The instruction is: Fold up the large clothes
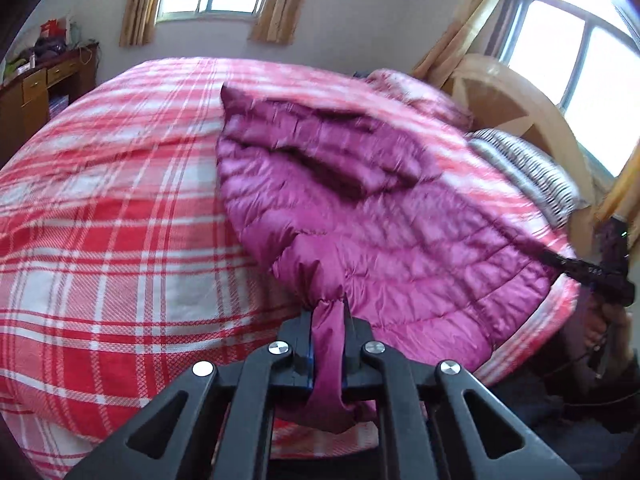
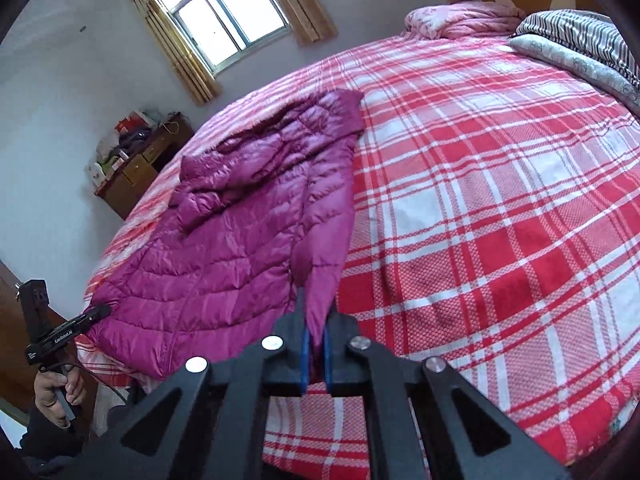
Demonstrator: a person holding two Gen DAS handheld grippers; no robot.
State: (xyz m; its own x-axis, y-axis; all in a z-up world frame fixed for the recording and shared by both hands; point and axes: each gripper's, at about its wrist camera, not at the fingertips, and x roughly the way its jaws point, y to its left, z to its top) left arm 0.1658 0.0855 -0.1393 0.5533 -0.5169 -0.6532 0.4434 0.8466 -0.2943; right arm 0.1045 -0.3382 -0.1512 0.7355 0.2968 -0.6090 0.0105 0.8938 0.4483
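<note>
Jacket: a magenta quilted jacket (image 1: 360, 216) is lying spread across the plaid bedspread (image 1: 120, 208), its hem toward the near edge.
Left gripper: the left gripper (image 1: 329, 320) is pinching one hem corner, fabric bunching between its pads.
Right gripper: the right gripper (image 2: 316, 320) is clamping the other corner.
Surroundings: pillows (image 2: 580, 48) are resting by the headboard (image 1: 520, 100).

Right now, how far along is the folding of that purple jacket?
Early on. Done: the jacket lies spread on the plaid bed, one sleeve across its body. In hand: the left hand-held gripper and the right hand-held gripper are each shut on the near hem. Left: folding it into a compact bundle.
</note>
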